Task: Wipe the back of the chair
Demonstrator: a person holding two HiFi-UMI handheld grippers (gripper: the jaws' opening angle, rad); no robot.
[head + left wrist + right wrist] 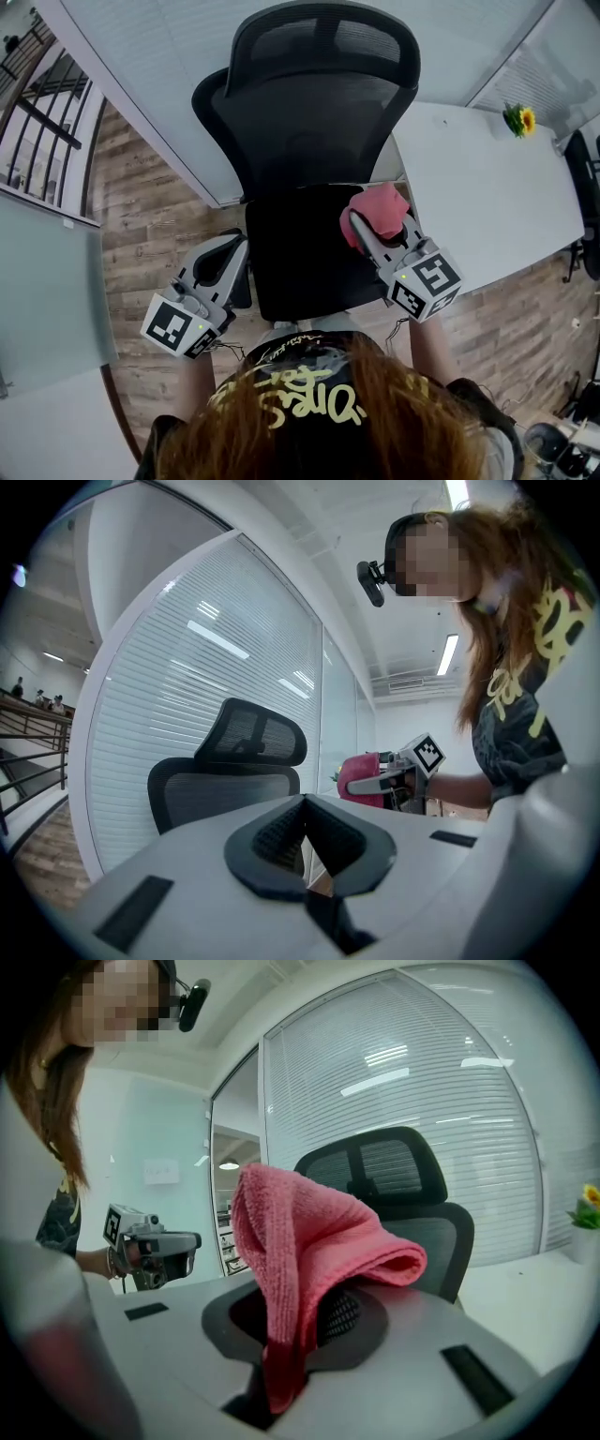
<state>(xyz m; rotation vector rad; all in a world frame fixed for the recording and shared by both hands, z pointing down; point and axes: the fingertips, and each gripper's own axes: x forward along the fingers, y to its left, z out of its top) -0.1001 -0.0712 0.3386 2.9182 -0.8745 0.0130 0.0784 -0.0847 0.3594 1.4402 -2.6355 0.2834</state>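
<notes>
right gripper (pixel 361 230): fingers clamped on pink cloth (pixel 380 208), above seat (pixel 295 258), short of chair back (pixel 309 122) | left gripper (pixel 232 258): fingers closed, empty, beside seat | progress: wiping apparently not begun; whole back left

White table (pixel 506 187), yellow flower (pixel 518 120) near far edge (small, blurred); wood-plank floor (pixel 141 216); slatted blinds (pixel 450 1072).

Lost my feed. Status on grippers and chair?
Right gripper shut on pink cloth. Left gripper shut, empty. Chair back not yet touched. No obstruction seen.
</notes>
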